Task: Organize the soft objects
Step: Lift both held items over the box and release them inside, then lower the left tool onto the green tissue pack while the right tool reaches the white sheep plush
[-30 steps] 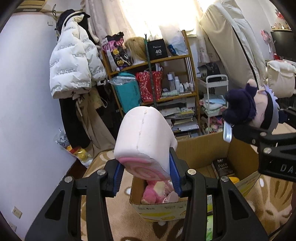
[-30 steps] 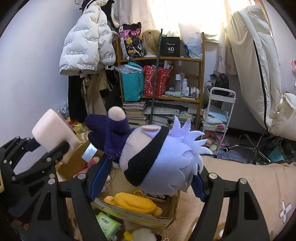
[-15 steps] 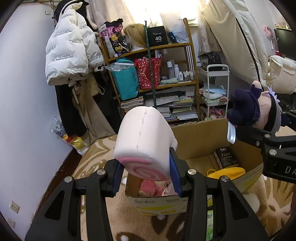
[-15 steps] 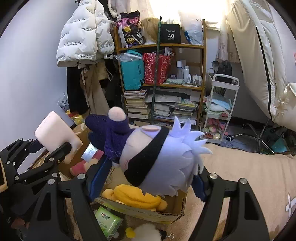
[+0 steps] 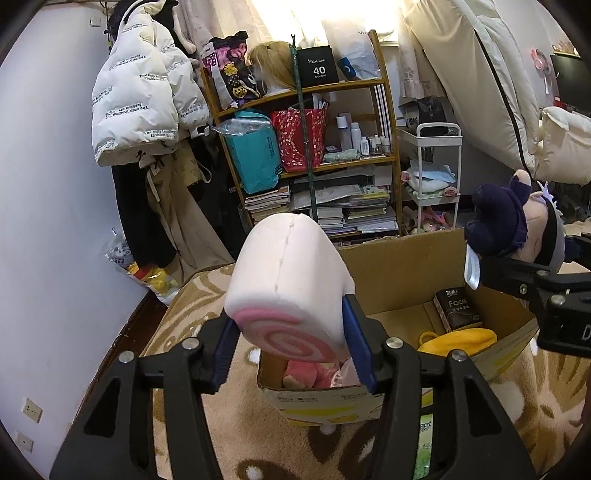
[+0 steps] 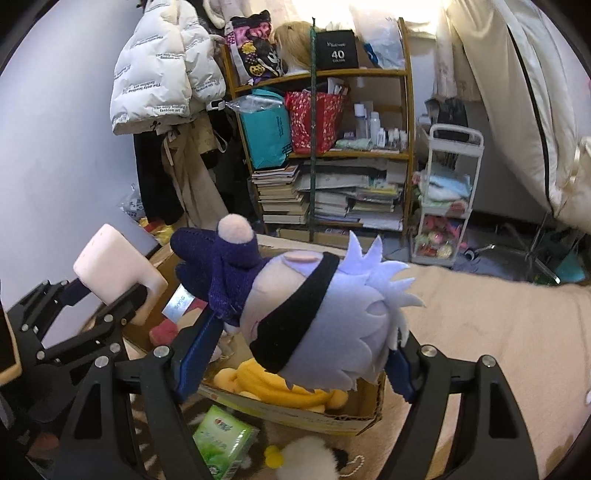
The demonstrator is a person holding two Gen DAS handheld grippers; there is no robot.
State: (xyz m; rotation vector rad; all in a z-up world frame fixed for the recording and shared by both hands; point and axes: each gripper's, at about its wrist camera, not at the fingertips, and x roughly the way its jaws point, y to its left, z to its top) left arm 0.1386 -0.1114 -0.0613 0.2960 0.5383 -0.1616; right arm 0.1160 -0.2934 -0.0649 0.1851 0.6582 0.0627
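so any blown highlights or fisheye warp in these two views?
Left wrist: window behind the wooden shelf is blown out, edges bowed. Right wrist: same glare up top, the spiky lavender-haired plush doll stays sharp.

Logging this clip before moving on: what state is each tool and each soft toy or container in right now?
Left tool: shut on the swirl cushion, held above the box.
Right tool: shut on the spiky-haired plush doll.
Cardboard box: open, flaps up.
Yellow plush: lying inside the box.
Pink plush: lying inside the box.

Bright window glare washes out the top, fisheye bending and dark vignette at edges, otherwise sharp.
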